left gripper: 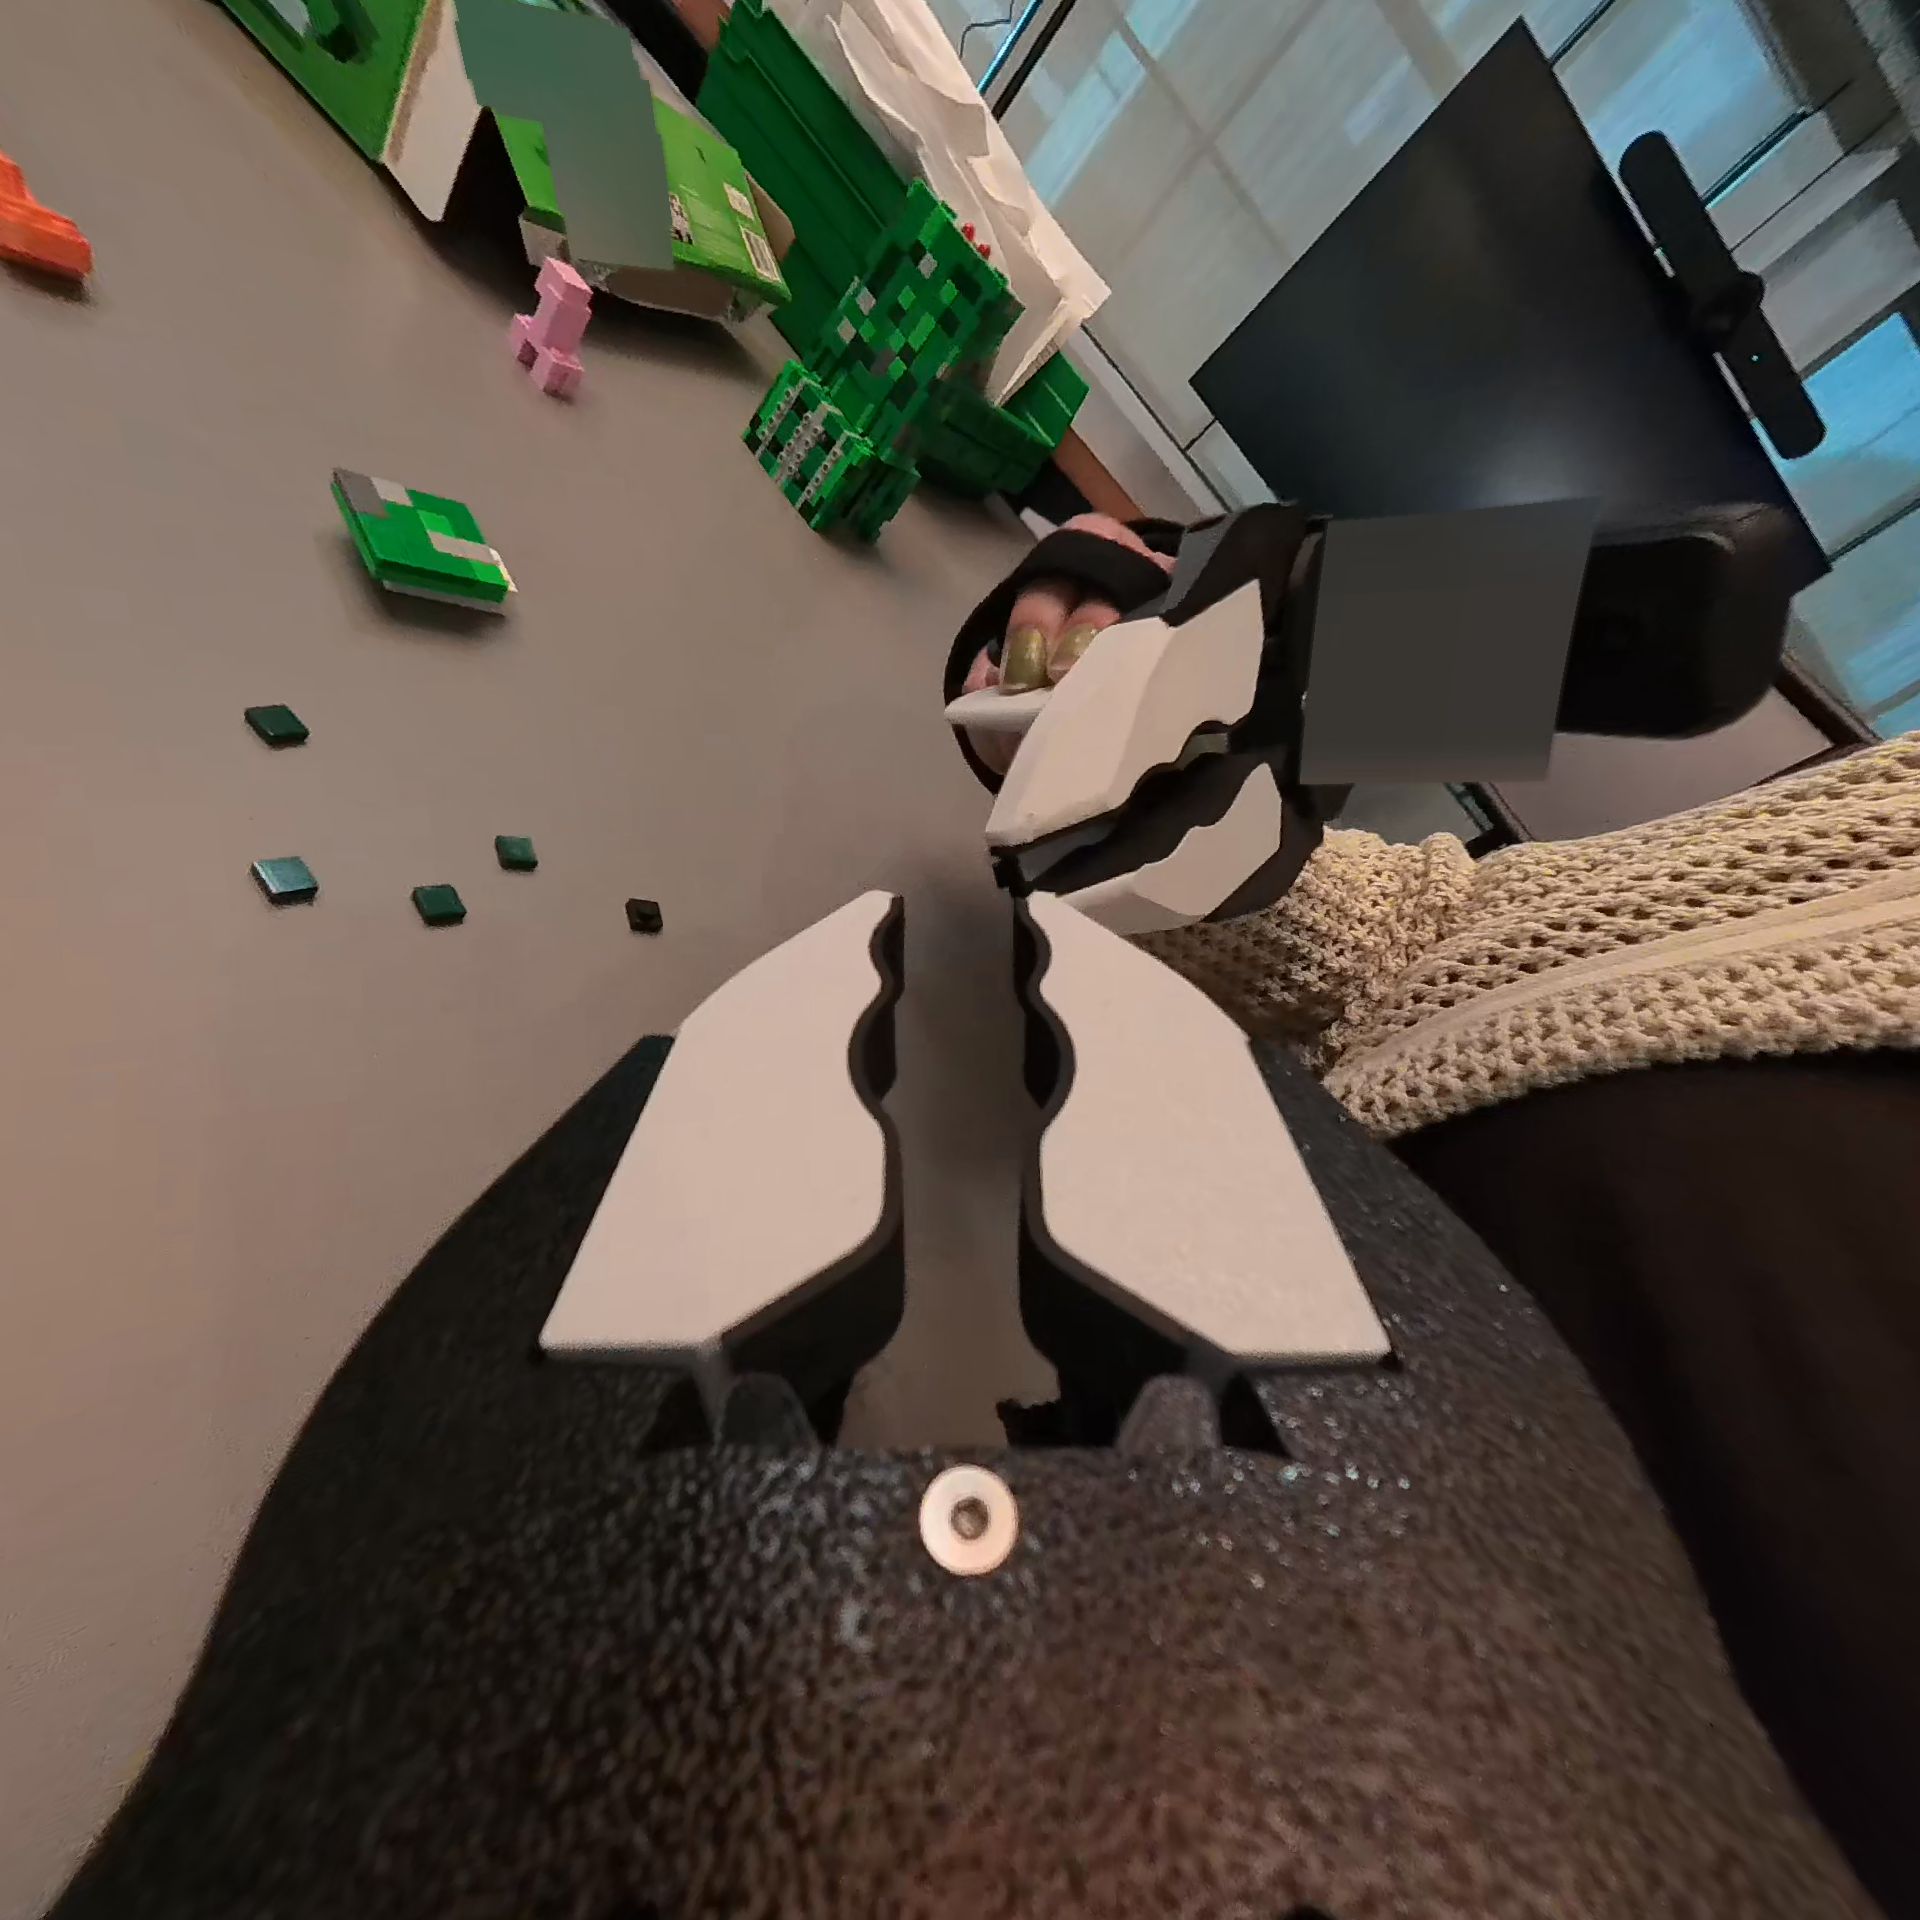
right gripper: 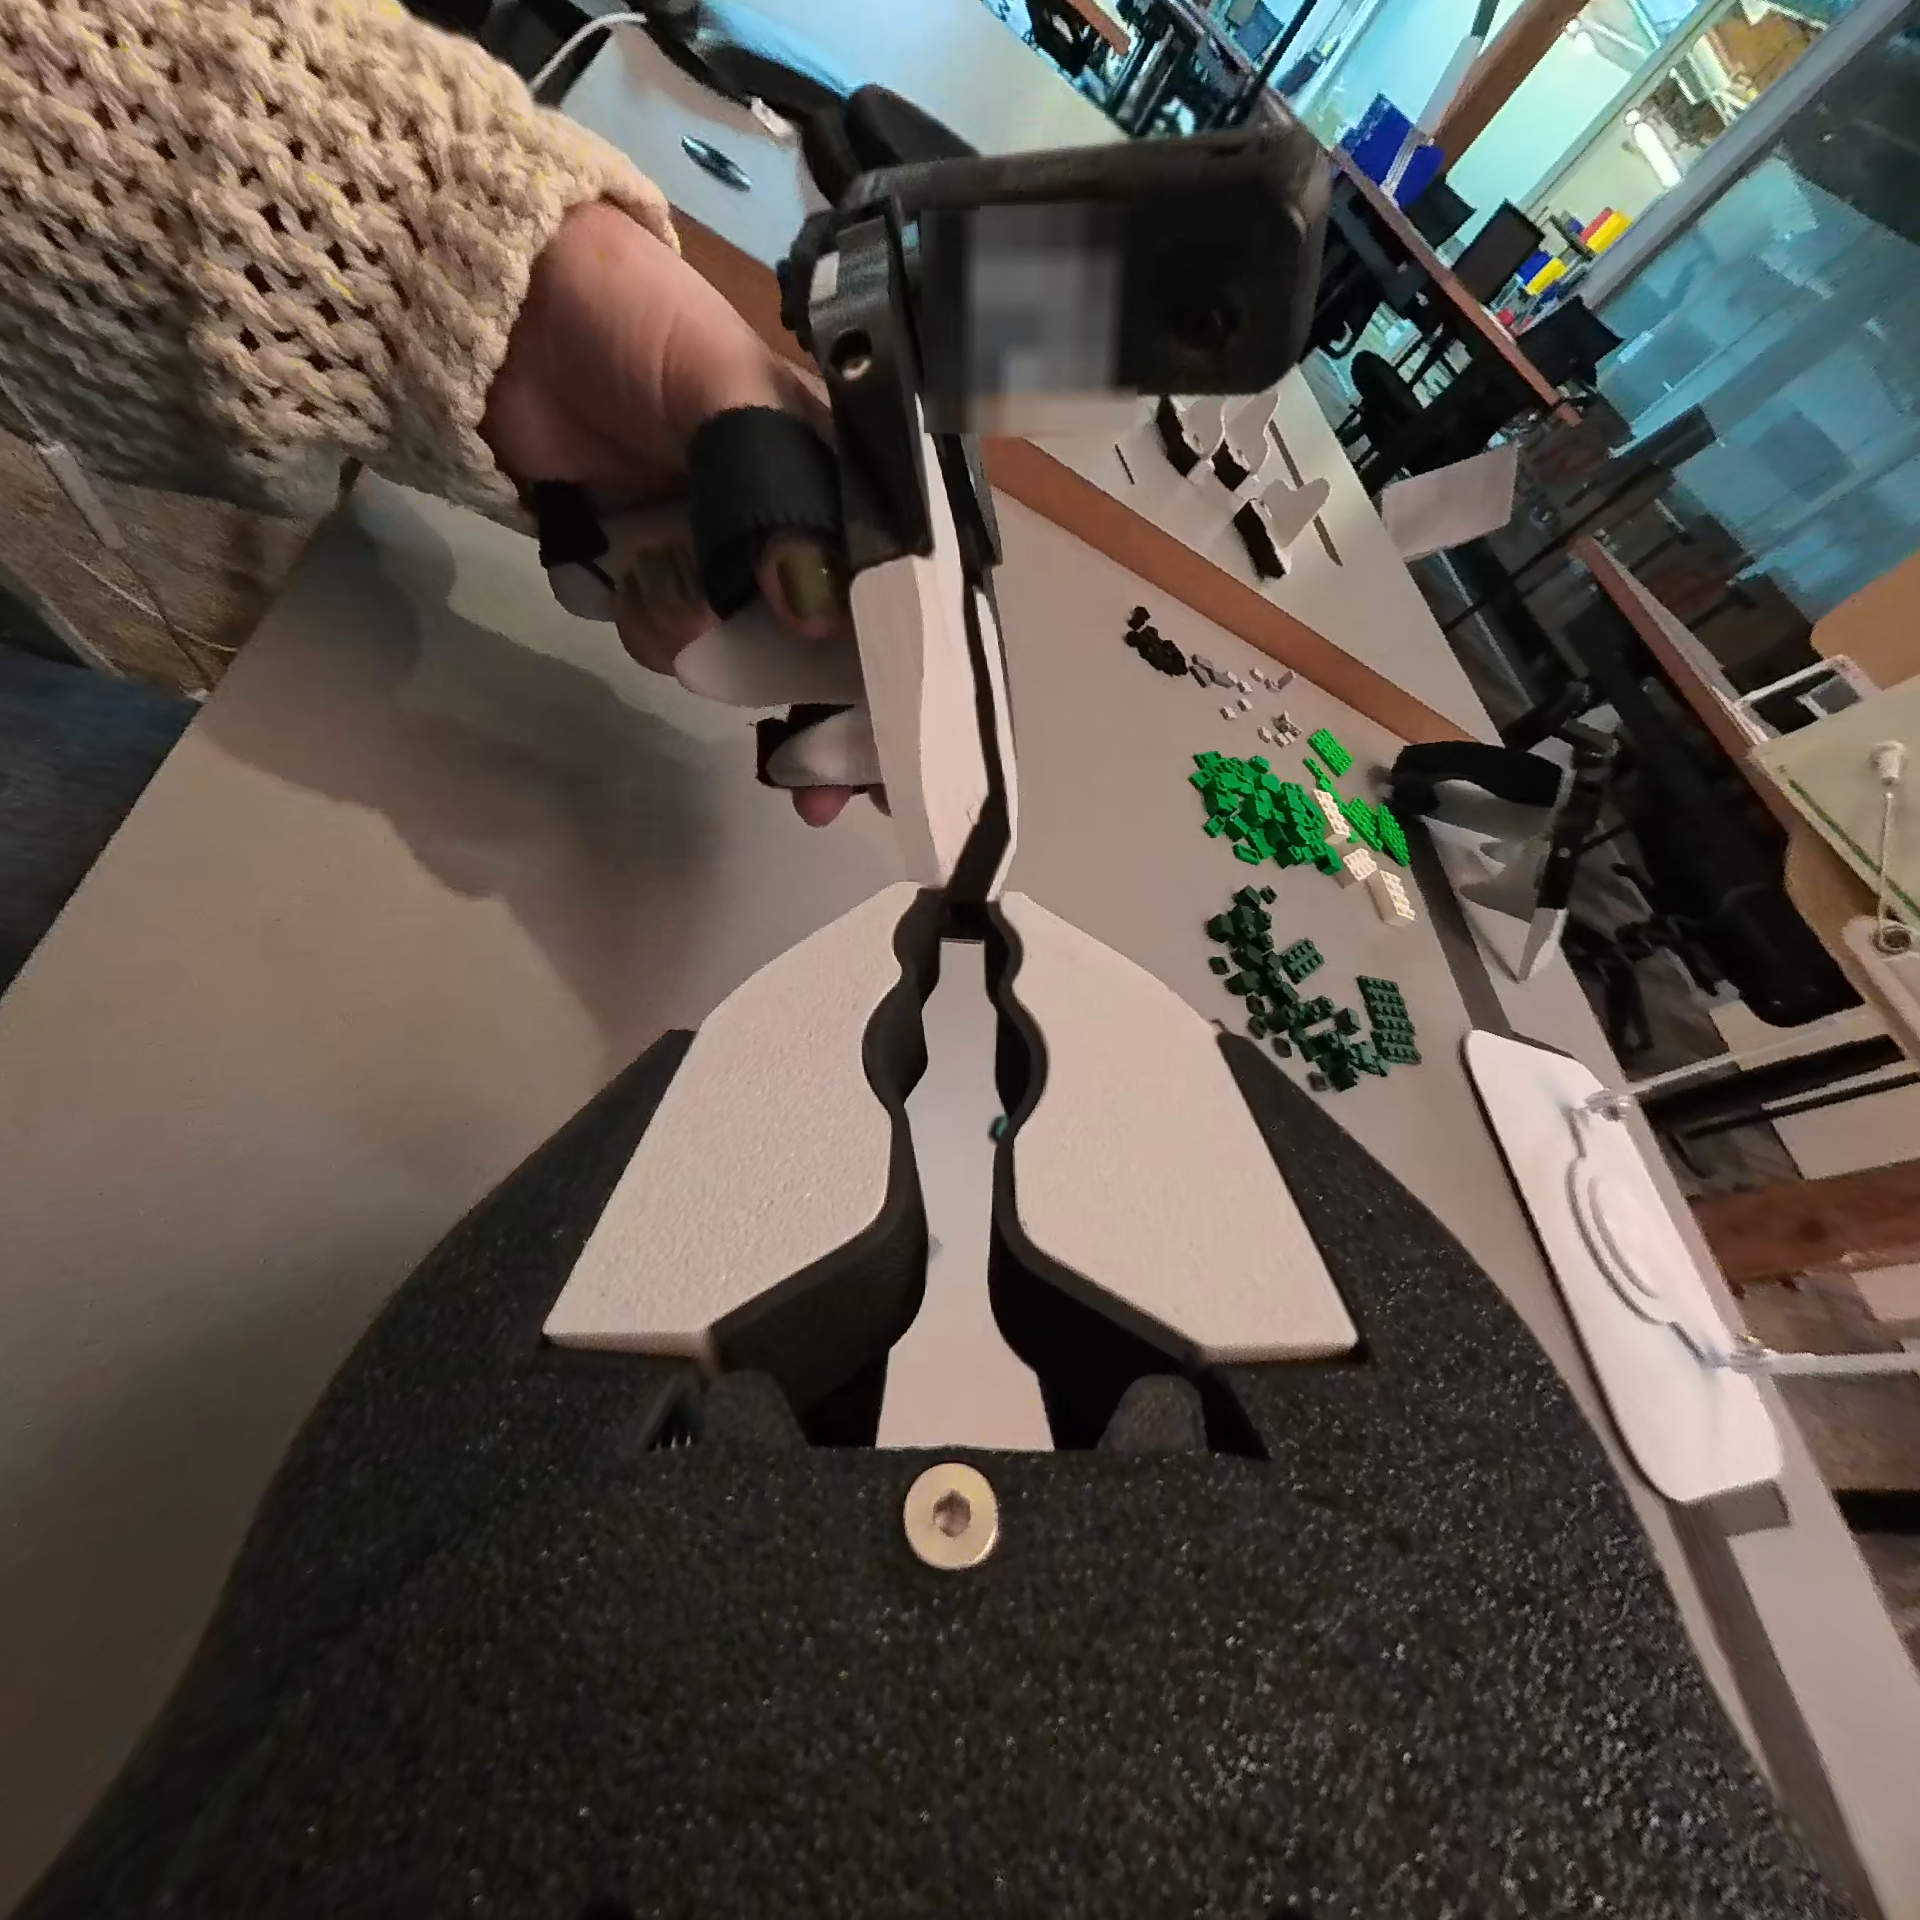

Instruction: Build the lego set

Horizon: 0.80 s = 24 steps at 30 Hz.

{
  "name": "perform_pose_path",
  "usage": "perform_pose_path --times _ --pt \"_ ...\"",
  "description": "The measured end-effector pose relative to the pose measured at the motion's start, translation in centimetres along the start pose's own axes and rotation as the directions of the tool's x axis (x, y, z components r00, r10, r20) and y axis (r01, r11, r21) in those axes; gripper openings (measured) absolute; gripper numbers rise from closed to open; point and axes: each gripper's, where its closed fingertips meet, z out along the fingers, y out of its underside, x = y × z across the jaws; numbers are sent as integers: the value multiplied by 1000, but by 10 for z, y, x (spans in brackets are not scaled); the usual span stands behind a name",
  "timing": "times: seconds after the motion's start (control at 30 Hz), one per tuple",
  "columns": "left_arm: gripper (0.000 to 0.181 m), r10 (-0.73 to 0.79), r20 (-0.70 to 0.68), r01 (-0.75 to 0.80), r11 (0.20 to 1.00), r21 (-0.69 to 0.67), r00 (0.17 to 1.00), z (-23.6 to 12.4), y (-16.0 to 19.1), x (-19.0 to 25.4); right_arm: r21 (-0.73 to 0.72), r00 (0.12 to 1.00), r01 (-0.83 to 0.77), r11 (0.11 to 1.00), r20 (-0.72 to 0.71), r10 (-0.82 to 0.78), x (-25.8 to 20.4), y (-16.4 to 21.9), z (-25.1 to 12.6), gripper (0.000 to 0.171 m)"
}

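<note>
1. Five small dark tiles lie on the worktop, left of my left hand-held gripper.
2. My left hand-held gripper is released, its fingers a narrow gap apart, holding nothing.
3. My right hand-held gripper is nearly clenched around something small and dark; I cannot tell what.
4. Two loose brick piles, bright green and dark green, lie to its right.
5. An opened green box lies far ahead on the left.

grey table, dark monitor before glass partitions; desks and chairs beyond.

Matt grey table, glossy plastic bricks, grainy black claw body, open-knit cream sleeve.
</note>
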Motion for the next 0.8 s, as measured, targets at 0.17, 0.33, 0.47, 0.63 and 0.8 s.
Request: perform_pose_path --times 0.17,0.33,0.47,0.63,0.8 --pt "20 -27 -53 28 999 23 998 1 -2 3 -11 1000 30 999 5 -30 -2 0 0 8" --pt "15 -34 -69 35 999 11 997 2 1 2 -31 998 62 998 15 -61 -4 3 2 8" --pt "14 -57 -82 58 998 5 995 2 3 1 -48 994 106 993 19 -106 -5 5 3 8" --pt "13 -70 -89 71 997 10 994 0 2 -2 -63 985 174 983 30 -172 -8 5 6 8" --pt "10 -67 -96 66 998 -6 993 -1 4 -1 -68 981 190 979 40 -188 -9 6 8 8"
